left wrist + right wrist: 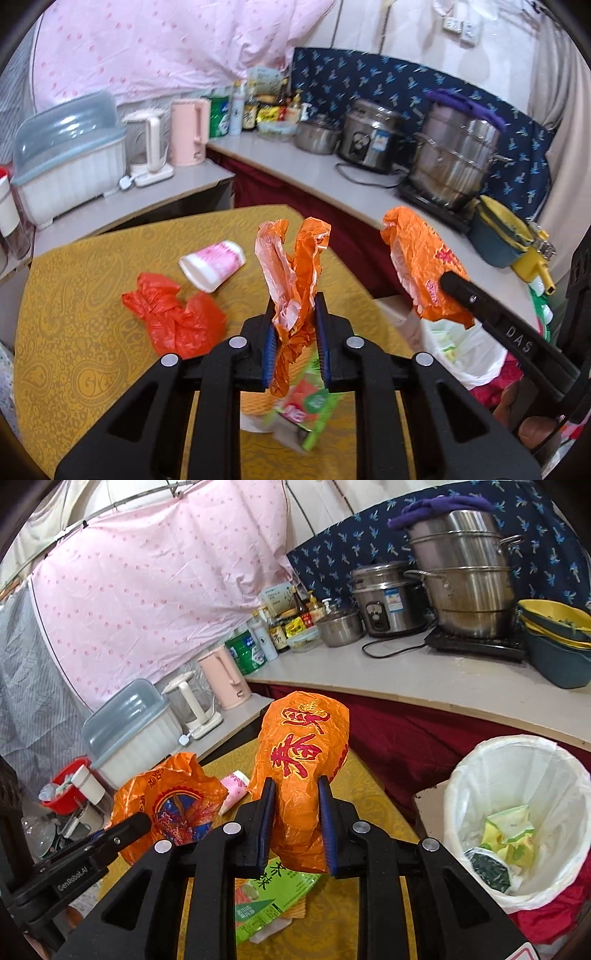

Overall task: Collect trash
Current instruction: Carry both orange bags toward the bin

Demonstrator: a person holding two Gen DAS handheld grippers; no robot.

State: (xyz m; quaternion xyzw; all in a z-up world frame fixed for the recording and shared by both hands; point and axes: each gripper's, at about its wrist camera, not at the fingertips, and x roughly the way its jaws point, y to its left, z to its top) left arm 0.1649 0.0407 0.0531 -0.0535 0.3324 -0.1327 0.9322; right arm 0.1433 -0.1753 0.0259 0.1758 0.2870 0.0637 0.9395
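Kitchen table (369,786): both grippers (294,332) (297,823) pinch orange wrappers (291,266) (303,753); bin (517,760) lies right of table, nearer right gripper.

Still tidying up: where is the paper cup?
In the left wrist view the paper cup lies tipped over on the yellow table, behind the red plastic bag.

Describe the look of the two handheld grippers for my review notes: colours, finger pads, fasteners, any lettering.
Both the left gripper and the right gripper are matte black plastic with triangular cut-outs, round silver fasteners at the pivots, and blue ribbed pads lining the fingers. The right one reads "DAS" in white along its side; the left one reads "GenRobot.AI".
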